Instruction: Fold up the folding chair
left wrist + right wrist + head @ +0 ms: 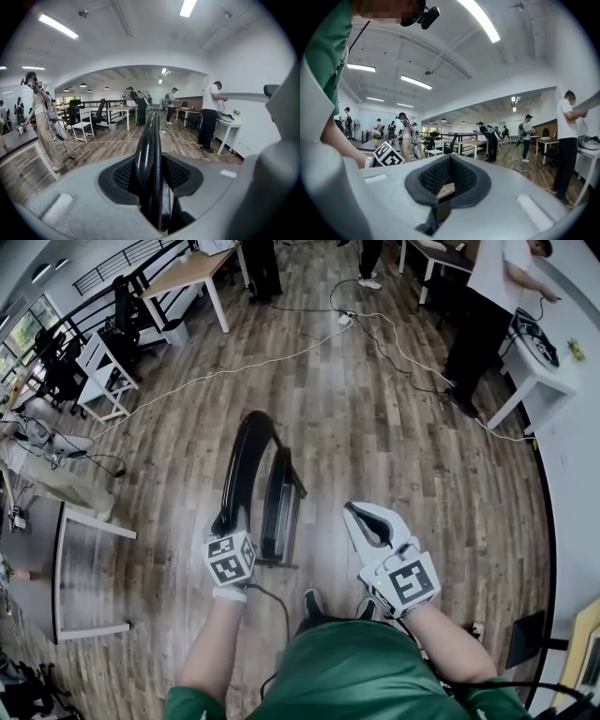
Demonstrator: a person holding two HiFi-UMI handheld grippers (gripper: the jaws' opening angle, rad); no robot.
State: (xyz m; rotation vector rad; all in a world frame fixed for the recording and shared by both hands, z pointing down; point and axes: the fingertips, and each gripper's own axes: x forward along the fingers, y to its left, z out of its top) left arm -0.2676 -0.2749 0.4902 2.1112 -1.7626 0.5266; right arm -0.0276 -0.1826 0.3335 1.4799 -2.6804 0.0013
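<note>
The black folding chair (248, 460) stands on the wooden floor in front of me, its seat (279, 502) flat against the back. In the head view my left gripper (229, 523) is shut on the chair's near top edge. The left gripper view has that black edge (149, 145) running upright between the pads of my left gripper (153, 176), which press on it from both sides. My right gripper (356, 514) hangs in the air to the right of the chair, apart from it. In its own view my right gripper (449, 163) has its jaws closed together with nothing between them.
White cables (281, 352) trail across the floor ahead. A person (487, 306) stands by a white desk (534, 371) at the far right. A white chair (105, 376) and a wooden table (187, 277) are at the far left, and a dark table (42, 559) is close on my left.
</note>
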